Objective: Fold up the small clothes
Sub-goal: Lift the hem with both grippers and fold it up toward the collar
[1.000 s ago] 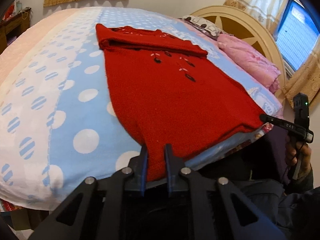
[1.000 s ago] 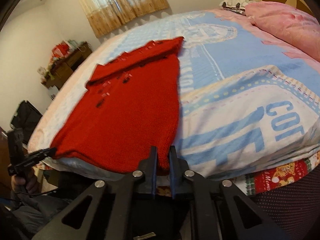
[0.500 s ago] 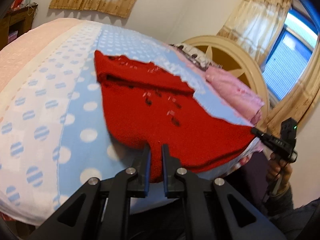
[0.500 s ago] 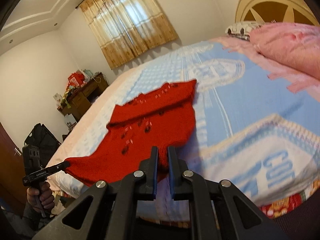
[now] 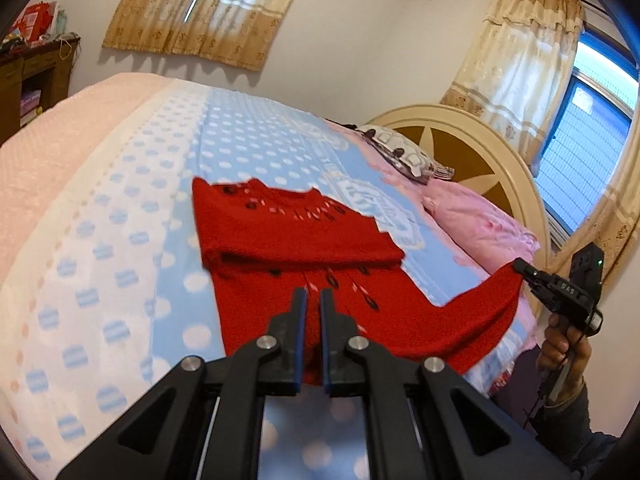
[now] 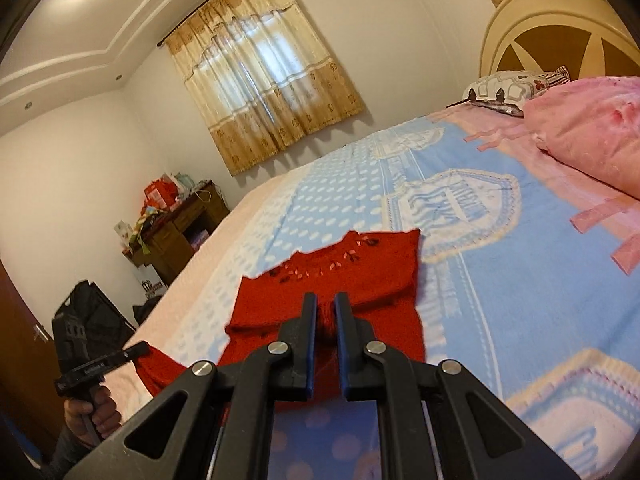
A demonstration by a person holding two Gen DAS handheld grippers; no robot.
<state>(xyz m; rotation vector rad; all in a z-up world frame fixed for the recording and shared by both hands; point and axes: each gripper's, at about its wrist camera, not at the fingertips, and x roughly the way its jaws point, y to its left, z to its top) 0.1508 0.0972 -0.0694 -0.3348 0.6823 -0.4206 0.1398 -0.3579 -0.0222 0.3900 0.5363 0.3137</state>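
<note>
Red sweater [image 5: 288, 240] on bed [image 5: 120, 240], collar end far, hem lifted. Left gripper [image 5: 313, 300] and right gripper [image 6: 326, 304] each pinch hem corner. Soft, limp knit; sags between grips; hold corners.

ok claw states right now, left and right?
Left claw: closed on the hem of the red sweater.
Right claw: closed on the sweater's other hem corner.
</note>
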